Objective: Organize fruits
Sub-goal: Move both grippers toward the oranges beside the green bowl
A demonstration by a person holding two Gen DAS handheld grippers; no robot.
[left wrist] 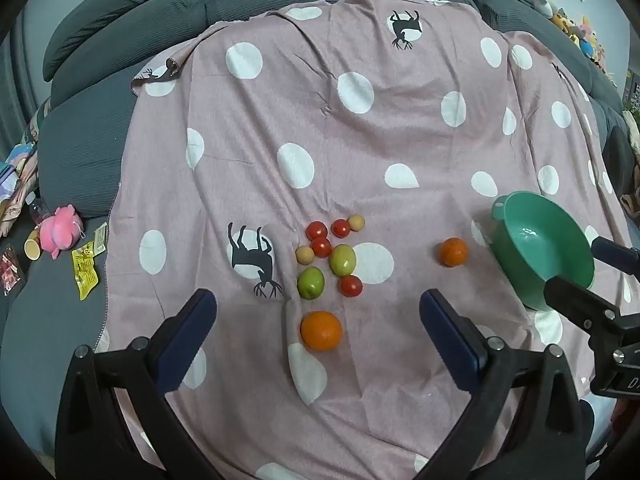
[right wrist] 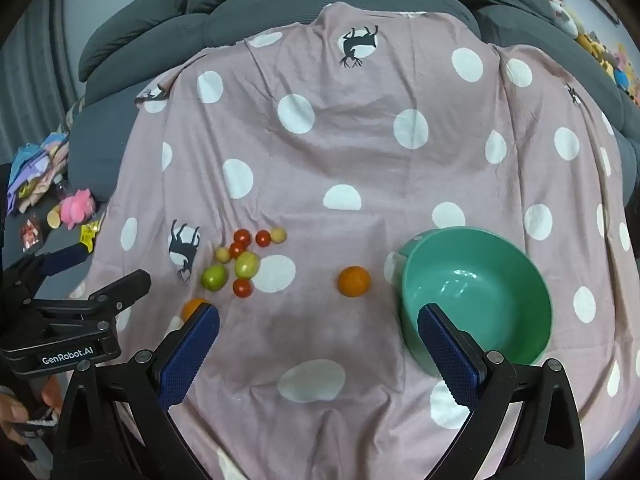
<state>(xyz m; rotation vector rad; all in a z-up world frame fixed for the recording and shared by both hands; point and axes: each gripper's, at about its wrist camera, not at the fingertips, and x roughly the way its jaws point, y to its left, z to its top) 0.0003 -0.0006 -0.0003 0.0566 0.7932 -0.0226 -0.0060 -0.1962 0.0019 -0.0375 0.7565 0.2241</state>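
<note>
On the pink dotted cloth (left wrist: 360, 152) lies a cluster of fruit: several red tomatoes (left wrist: 321, 247), two green fruits (left wrist: 310, 283) and two small yellow ones (left wrist: 355, 223). One orange (left wrist: 321, 330) rests just in front of my left gripper (left wrist: 318, 296), which is open and empty. A second orange (right wrist: 353, 281) lies alone, left of the empty green bowl (right wrist: 472, 232). My right gripper (right wrist: 319, 312) is open and holds nothing; its right finger overlaps the bowl's near rim in the right wrist view. The near orange (right wrist: 194, 306) is partly hidden behind its left finger.
The cloth covers a grey sofa (left wrist: 120, 40). Off the cloth to the left lie a pink plush toy (left wrist: 60, 232), a yellow packet (left wrist: 85, 270) and a small cup (left wrist: 32, 248). More plush toys (left wrist: 580, 32) sit at the far right. A hand (right wrist: 16, 420) holds the left gripper.
</note>
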